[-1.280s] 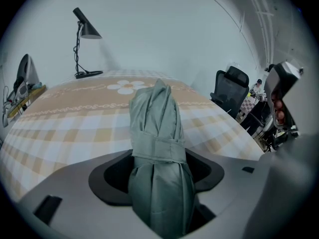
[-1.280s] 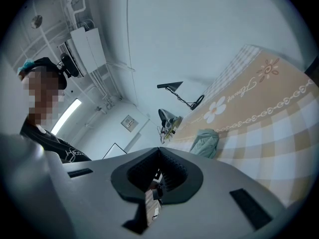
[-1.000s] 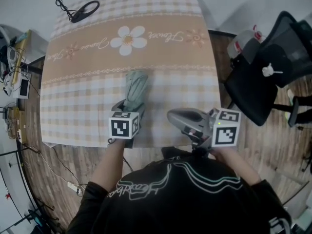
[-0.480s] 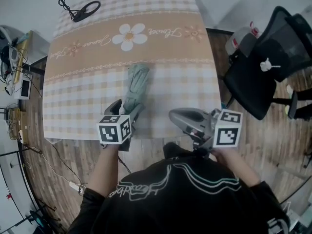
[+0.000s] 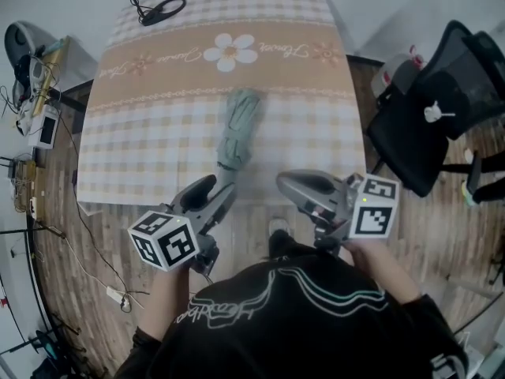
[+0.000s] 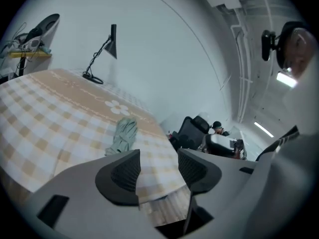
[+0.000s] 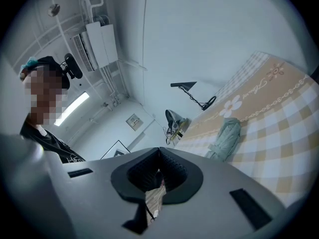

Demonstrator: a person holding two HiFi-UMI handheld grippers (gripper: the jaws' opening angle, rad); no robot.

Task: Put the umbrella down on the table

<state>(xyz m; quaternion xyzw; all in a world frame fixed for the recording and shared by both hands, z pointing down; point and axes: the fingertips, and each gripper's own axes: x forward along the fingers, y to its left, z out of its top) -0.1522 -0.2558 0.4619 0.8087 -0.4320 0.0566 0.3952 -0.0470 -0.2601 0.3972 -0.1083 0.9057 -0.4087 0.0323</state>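
Resting on the desk (image 5: 142, 133), the umbrella (image 5: 237, 129) is released; left claw (image 6: 160, 169) empty, apart, just narrowed; right claw (image 7: 159, 171) together; retract both next.

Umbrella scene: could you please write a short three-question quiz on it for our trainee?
1. True or false: the folded green umbrella lies on the checked tablecloth, free of both grippers.
2. Which gripper is shut? A) left gripper B) right gripper
3. What printed motif lies beyond the umbrella's far end?
Key: 1 true. 2 B: its jaws meet, empty; the left gripper's, having just closed a little, stand apart with nothing between. 3 A white flower.
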